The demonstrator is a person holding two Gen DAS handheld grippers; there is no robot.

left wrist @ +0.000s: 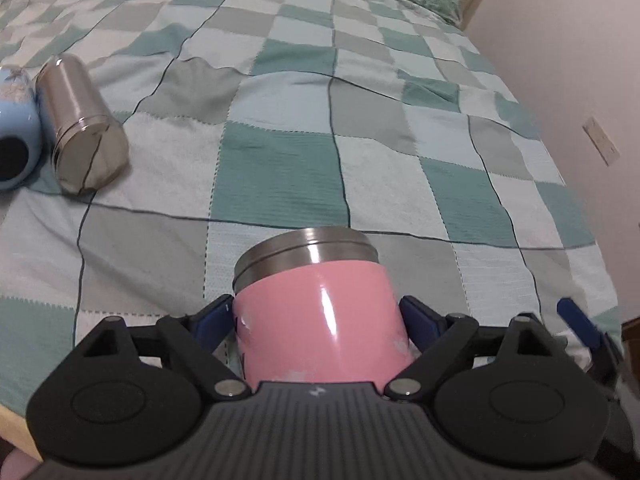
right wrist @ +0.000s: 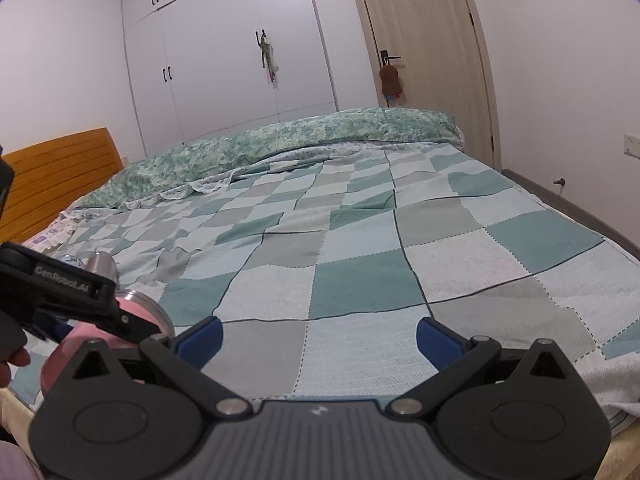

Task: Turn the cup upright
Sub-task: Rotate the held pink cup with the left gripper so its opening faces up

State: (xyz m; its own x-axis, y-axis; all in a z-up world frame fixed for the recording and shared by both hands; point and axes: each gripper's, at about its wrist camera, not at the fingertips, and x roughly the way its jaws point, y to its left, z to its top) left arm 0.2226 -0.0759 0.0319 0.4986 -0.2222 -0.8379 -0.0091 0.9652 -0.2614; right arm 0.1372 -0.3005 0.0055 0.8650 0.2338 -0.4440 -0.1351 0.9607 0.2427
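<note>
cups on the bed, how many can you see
3. The pink cup sits between the left gripper's fingers at the near edge. The steel cup lies on its side far left, the blue cup beside it, partly cut off. More may be out of frame.

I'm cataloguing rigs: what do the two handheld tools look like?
Both match: the left tool and right tool have black linkage arms, silver pivot pins, blue finger pads and a ribbed grey body. White "GenRobot.AI" lettering marks the left one's side.
</note>
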